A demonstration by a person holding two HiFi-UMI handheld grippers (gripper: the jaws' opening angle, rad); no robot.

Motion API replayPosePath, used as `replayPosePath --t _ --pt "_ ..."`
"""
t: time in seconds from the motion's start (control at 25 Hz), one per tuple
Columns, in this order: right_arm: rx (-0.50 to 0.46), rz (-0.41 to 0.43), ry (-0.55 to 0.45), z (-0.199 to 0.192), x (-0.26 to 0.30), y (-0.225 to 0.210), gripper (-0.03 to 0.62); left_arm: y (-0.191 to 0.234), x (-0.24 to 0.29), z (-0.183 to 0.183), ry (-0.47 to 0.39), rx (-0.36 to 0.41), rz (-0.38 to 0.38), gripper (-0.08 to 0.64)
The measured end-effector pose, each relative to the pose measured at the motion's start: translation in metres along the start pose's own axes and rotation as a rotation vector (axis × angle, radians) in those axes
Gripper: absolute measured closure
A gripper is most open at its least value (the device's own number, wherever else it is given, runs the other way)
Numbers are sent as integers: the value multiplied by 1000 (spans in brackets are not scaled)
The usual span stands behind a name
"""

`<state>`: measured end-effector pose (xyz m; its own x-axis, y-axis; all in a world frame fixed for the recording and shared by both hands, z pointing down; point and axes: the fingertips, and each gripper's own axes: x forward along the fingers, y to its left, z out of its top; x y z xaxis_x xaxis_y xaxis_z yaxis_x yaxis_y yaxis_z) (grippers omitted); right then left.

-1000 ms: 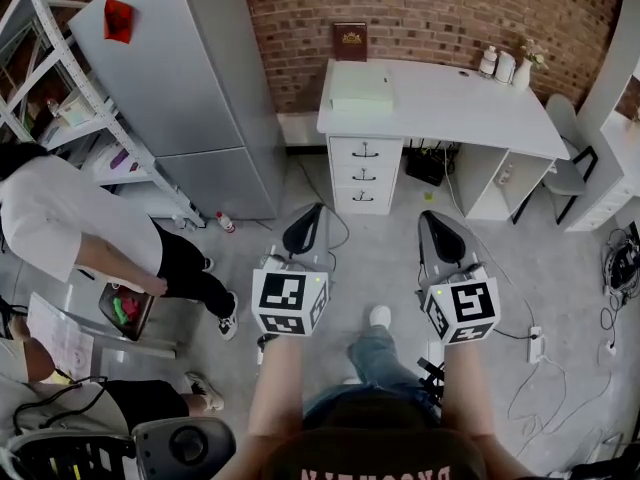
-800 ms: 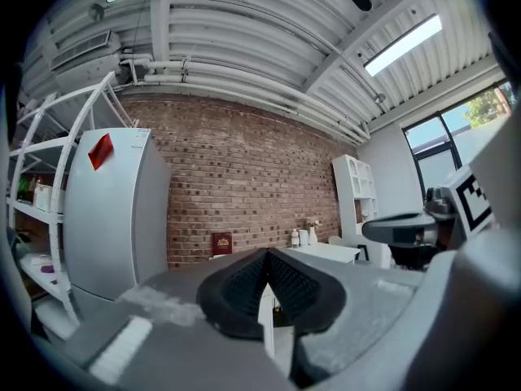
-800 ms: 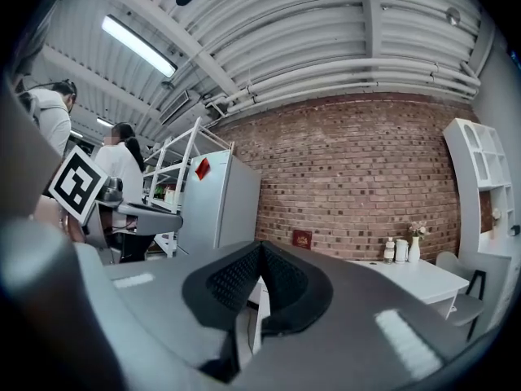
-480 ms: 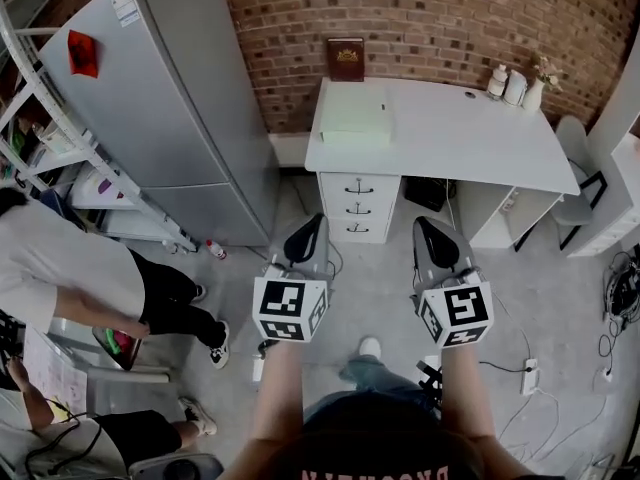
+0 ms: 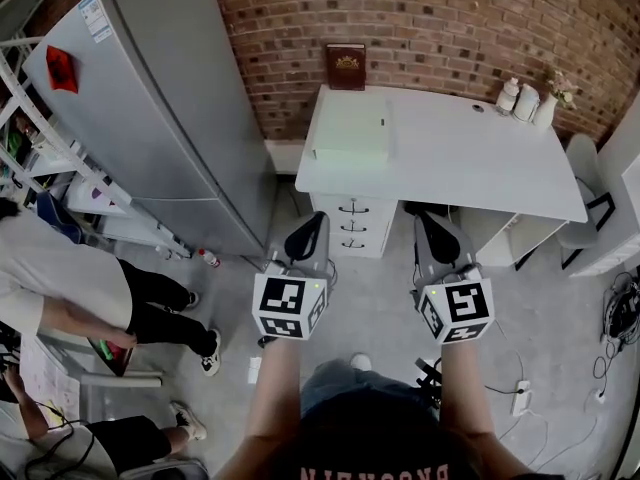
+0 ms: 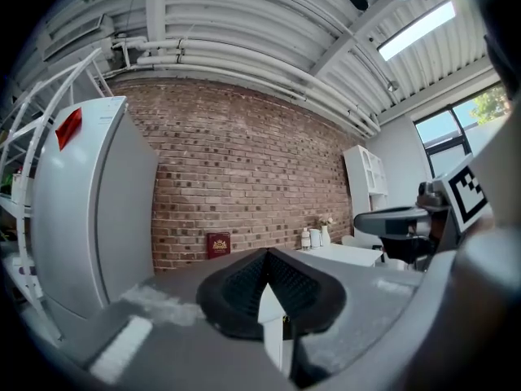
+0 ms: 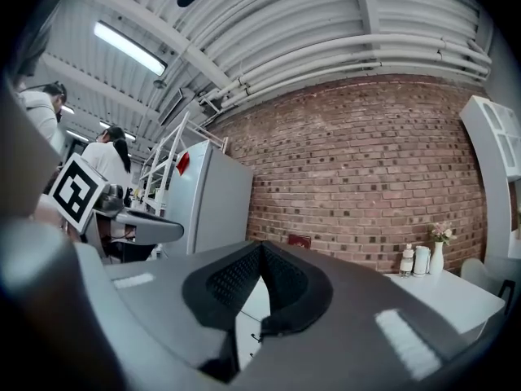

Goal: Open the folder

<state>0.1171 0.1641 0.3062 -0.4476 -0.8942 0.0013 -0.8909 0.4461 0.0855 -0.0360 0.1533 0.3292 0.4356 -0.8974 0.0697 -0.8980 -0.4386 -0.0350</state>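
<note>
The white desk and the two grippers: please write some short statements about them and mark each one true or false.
1. The pale green folder lies on the white desk, near its left end. True.
2. The left gripper holds the folder. False: its jaws are together on nothing, short of the desk.
3. The right gripper is shut and empty. True.
4. The dark red book lies flat on the floor. False: it stands upright against the brick wall at the back of the desk.
5. The small bottles stand beside the folder. False: they stand at the desk's far right corner.
</note>
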Motion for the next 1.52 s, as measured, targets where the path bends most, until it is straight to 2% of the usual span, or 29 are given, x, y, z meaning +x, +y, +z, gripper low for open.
replayPosePath --t 0.2,0.36,0.48,0.64,0.88,1.04,1.2,1.36,1.52 --pt "9 -5 19 -13 18 -17 592 1 28 -13 38 -1 -3 563" --pt "18 -59 9 -21 34 -37 591 8 53 -21 57 -18 -28 563" --pt "20 -82 13 -26 50 -54 591 12 76 -24 55 -50 -55 563" --pt "28 -110 31 -34 82 -77 591 28 113 -24 45 -57 -54 563" --pt "74 -57 63 -39 141 -99 586 56 175 -14 34 -32 -75 563" --pt "142 -19 61 -36 181 -115 586 71 214 -15 60 -30 -127 563" --pt "94 -60 84 -45 219 -134 591 92 253 -22 82 -22 -146 561" --pt "125 -65 117 -57 258 -147 591 112 292 -27 93 -67 -166 561" --pt "113 -90 154 -68 288 -162 591 122 324 -40 149 -57 -197 561"
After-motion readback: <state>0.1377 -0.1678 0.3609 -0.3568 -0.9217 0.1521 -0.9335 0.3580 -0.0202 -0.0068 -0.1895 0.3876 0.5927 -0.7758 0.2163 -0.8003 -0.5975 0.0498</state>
